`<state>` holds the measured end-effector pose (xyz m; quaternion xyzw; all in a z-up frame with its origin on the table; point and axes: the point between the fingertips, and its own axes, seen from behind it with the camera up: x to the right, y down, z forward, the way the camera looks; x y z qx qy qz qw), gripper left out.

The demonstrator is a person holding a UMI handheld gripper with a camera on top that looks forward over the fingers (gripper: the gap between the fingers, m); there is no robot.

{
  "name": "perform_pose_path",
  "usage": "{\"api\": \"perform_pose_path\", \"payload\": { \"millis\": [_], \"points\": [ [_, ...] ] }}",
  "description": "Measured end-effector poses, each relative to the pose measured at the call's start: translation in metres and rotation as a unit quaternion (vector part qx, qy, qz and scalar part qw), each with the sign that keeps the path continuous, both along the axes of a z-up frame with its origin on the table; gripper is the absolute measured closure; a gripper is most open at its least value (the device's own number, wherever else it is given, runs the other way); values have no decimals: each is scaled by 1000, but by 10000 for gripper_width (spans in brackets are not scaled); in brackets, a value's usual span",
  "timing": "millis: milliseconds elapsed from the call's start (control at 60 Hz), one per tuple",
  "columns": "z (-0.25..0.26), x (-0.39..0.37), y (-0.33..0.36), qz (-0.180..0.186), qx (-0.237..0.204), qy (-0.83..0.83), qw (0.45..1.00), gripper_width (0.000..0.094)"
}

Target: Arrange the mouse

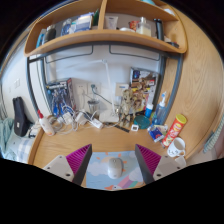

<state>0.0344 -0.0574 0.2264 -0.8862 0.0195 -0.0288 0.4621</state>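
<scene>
Cluttered wooden desk (pixel 50 145) under a loaded shelf (pixel 100 38), wall behind. Gripper (pixel 114 163) open wide, holding nothing. Pale mouse (pixel 115 166) sitting on a light mat (pixel 112 182) between the purple pads (pixel 80 160), gaps either side. White mug (pixel 177 149) and orange canister (pixel 176 126) off to one side.

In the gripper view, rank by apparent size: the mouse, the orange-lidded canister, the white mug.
1. Mouse, between the open hand-held gripper fingers; nearness inflates it.
2. Orange-lidded canister.
3. White mug, close to the canister in apparent size, so this order is unsure.
</scene>
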Motion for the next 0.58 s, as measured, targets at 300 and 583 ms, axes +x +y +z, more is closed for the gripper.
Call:
{"api": "perform_pose_path", "payload": {
  "millis": [300, 583],
  "points": [
    [48, -17, -16, 14, 35, -9, 999, 67],
    [43, -11, -30, 12, 23, -26, 999, 76]
  ]
}}
